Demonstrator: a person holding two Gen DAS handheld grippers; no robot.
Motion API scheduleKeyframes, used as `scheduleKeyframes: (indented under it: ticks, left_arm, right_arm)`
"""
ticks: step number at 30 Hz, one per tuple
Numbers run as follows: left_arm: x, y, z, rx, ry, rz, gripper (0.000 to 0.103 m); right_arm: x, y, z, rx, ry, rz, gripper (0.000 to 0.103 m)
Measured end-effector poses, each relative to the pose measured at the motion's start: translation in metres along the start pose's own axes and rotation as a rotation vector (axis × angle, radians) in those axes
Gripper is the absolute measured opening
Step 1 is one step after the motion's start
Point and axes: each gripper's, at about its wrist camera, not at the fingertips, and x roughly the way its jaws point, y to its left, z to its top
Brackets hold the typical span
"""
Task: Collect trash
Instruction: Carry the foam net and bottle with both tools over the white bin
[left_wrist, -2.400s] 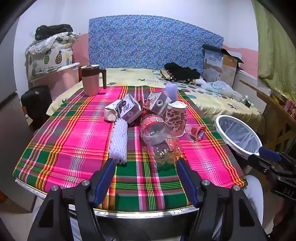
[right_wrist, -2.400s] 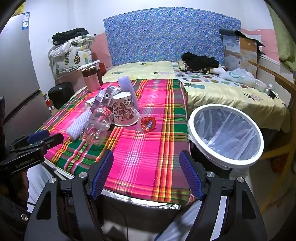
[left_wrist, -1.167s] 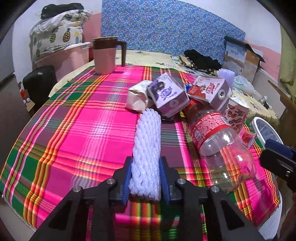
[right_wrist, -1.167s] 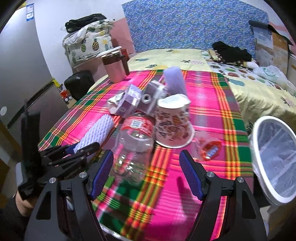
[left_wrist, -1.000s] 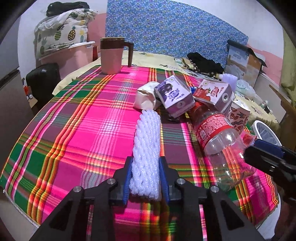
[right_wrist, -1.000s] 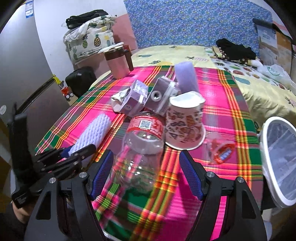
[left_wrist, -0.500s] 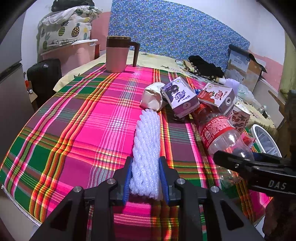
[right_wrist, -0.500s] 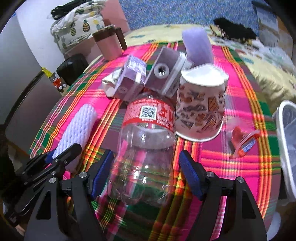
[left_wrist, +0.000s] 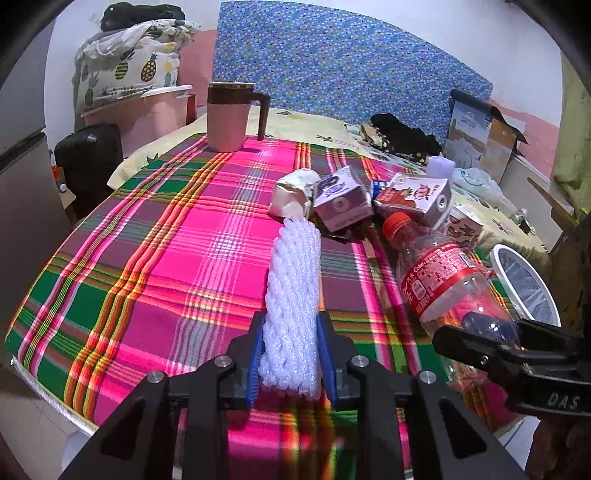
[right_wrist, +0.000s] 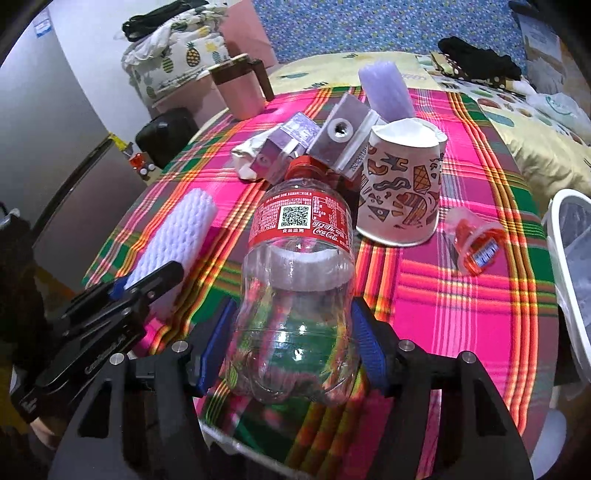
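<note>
On the plaid-covered table (left_wrist: 147, 258) lies a white foam net sleeve (left_wrist: 293, 280), and my left gripper (left_wrist: 290, 332) is shut on its near end. An empty clear plastic bottle (right_wrist: 299, 236) with a red label and cap lies to its right. My right gripper (right_wrist: 293, 332) has its blue pads pressed on both sides of the bottle's base. In the left wrist view the right gripper (left_wrist: 476, 328) shows at the bottle (left_wrist: 436, 273). The right wrist view has the left gripper (right_wrist: 147, 284) on the foam sleeve (right_wrist: 177, 229).
Beyond the bottle lie an upturned paper cup (right_wrist: 402, 195), two small cartons (right_wrist: 343, 136), crumpled paper (left_wrist: 295, 192), a purple roll (right_wrist: 384, 88) and a red wrapper (right_wrist: 476, 243). A pink mug (left_wrist: 229, 114) stands at the far edge. A white-rimmed bin (left_wrist: 496, 254) sits off the table's right side.
My right gripper came in around the bottle's base and its jaws narrowed onto it. The left gripper kept its hold on the foam sleeve and hardly moved.
</note>
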Motion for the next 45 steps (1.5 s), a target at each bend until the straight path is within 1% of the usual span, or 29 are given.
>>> scheduleKeyframes:
  ticks: [12,17,23,29,35,38,42,45]
  left_arm:
    - [-0.030,-0.028,-0.005,0.030,-0.033,-0.016,0.027]
    - [-0.035,-0.042,-0.001,0.056,-0.043,-0.038,0.027]
    - [-0.032,-0.072,0.006,0.108,-0.043,-0.093,0.027]
    - [-0.023,-0.119,0.016,0.183,-0.037,-0.185,0.027]
    - [-0.007,-0.178,0.022,0.267,-0.019,-0.285,0.027]
    - [0.000,-0.209,0.023,0.309,-0.010,-0.335,0.027]
    - [0.017,-0.245,0.023,0.351,0.031,-0.396,0.027]
    - [0.033,-0.269,0.021,0.384,0.063,-0.428,0.027]
  right_arm:
    - [-0.027,-0.004,-0.008,-0.015,-0.070,0.028,0.064]
    - [-0.039,-0.017,-0.009,0.015,-0.110,0.004,0.064]
    - [-0.052,-0.042,-0.014,0.081,-0.148,-0.062,0.064]
    - [-0.068,-0.079,-0.023,0.178,-0.181,-0.151,0.064]
    - [-0.082,-0.119,-0.033,0.277,-0.206,-0.251,0.064]
    - [-0.087,-0.135,-0.037,0.312,-0.210,-0.285,0.064]
    - [-0.087,-0.157,-0.039,0.349,-0.201,-0.324,0.064]
    - [-0.086,-0.170,-0.042,0.372,-0.189,-0.345,0.064]
